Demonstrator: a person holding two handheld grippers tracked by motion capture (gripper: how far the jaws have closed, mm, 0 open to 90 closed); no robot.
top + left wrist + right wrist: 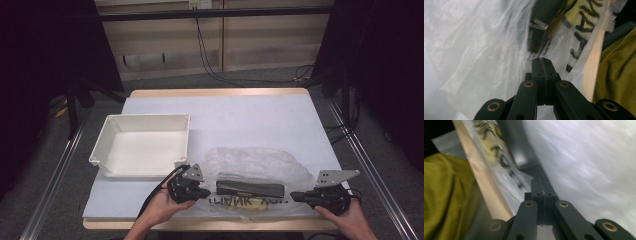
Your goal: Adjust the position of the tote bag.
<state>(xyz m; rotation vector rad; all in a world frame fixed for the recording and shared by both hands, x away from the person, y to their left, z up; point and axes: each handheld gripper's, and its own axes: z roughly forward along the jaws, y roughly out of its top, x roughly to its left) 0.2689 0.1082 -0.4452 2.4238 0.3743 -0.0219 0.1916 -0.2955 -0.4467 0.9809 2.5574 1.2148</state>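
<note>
A clear plastic bag (pixel 260 167) with a long black box (pixel 249 188) inside lies at the near edge of the table (pixel 260 115), right of the white tray (pixel 142 145). The left gripper (pixel 202 192) sits at the box's left end, the right gripper (pixel 295 196) at its right. Both have jaws pressed together, gripping nothing.

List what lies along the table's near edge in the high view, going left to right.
Left gripper → black box inside the plastic bag → right gripper. The white tray sits farther back, at the left.
</note>
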